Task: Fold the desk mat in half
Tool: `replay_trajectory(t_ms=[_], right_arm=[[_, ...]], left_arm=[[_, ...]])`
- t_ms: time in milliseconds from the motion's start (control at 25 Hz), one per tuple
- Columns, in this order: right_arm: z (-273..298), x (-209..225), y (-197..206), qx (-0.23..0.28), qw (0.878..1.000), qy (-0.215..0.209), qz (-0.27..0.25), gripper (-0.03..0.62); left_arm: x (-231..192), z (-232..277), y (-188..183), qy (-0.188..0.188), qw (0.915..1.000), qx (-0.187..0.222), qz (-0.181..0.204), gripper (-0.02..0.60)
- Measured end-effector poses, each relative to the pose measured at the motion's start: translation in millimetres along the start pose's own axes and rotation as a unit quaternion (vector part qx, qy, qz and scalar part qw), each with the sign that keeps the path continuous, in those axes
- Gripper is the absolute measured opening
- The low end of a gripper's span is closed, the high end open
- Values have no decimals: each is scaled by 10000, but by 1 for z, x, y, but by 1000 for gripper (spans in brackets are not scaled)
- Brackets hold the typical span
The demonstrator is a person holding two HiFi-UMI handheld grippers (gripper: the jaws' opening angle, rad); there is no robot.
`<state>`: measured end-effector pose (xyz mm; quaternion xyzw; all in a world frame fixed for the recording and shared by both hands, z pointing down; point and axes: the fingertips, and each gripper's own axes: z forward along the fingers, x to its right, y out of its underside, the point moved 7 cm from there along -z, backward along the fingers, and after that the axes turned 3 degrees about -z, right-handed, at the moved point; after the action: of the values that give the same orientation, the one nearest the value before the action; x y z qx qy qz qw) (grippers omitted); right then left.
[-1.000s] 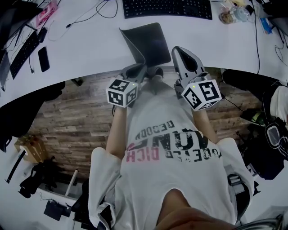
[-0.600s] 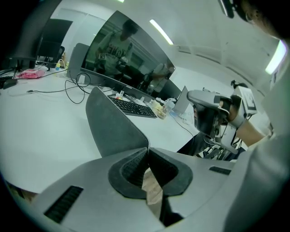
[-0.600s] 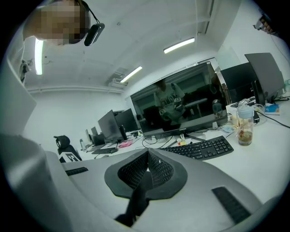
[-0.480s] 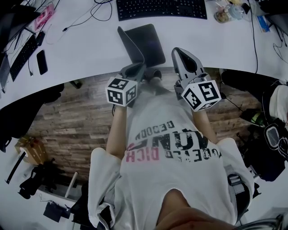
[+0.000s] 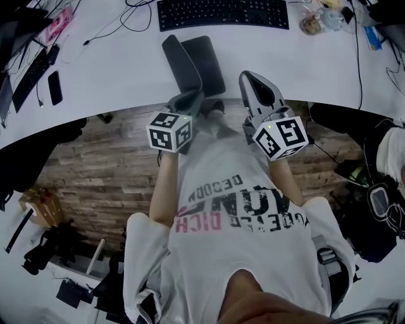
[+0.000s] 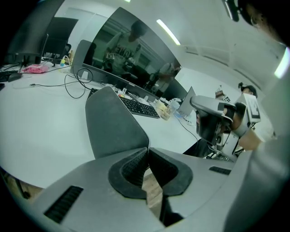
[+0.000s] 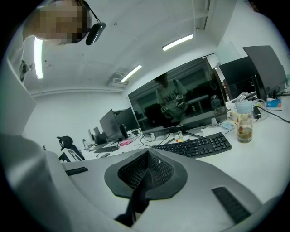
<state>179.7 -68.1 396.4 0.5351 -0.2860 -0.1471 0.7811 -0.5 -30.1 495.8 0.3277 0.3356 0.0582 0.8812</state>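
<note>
The dark grey desk mat (image 5: 209,60) lies on the white desk (image 5: 114,69) just in front of the keyboard. Its left part stands up as a raised flap (image 5: 180,66), which in the left gripper view rises as a tall grey sheet (image 6: 113,122) straight from the jaw tips. My left gripper (image 5: 200,95) is at the desk's near edge, shut on that flap's corner. To the right of the mat, my right gripper (image 5: 249,76) hovers over the desk edge. Its jaws meet at the tip (image 7: 147,152) with nothing between them.
A black keyboard (image 5: 221,12) lies right behind the mat, a glass jar (image 5: 312,24) to its right and a phone (image 5: 55,88) far left. Cables run over the back of the desk. A wide monitor (image 7: 181,99) stands behind the keyboard. The curved desk edge is just under both grippers.
Both grippers have moved a little farther over the desk. The left one carries the raised mat flap with it, and the flap now stands closer over the flat half.
</note>
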Motion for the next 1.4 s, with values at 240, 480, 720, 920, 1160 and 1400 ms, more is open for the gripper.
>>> replay_trajectory(t_ms=[240, 480, 720, 920, 1160, 1400], right_arm=[[3, 10, 2, -56, 9999, -80, 57, -3], [5, 18, 1, -69, 9999, -72, 104, -3], [4, 25, 4, -120, 9998, -21, 156, -3], [4, 27, 6, -141, 9997, -16, 183, -3], [4, 31, 7, -174, 9996, 3, 200, -3], [4, 36, 6, -196, 9996, 38, 197, -3]], left_arm=[[8, 12, -1, -37, 9999, -46, -96, 14], [14, 24, -4, -7, 9999, -120, -118, 14], [22, 34, -5, 61, 9997, -193, -113, 14], [29, 44, -3, 120, 9995, -295, -64, 14], [36, 59, -2, 144, 9991, -398, -88, 14], [37, 81, 4, 19, 9985, -519, -167, 14]])
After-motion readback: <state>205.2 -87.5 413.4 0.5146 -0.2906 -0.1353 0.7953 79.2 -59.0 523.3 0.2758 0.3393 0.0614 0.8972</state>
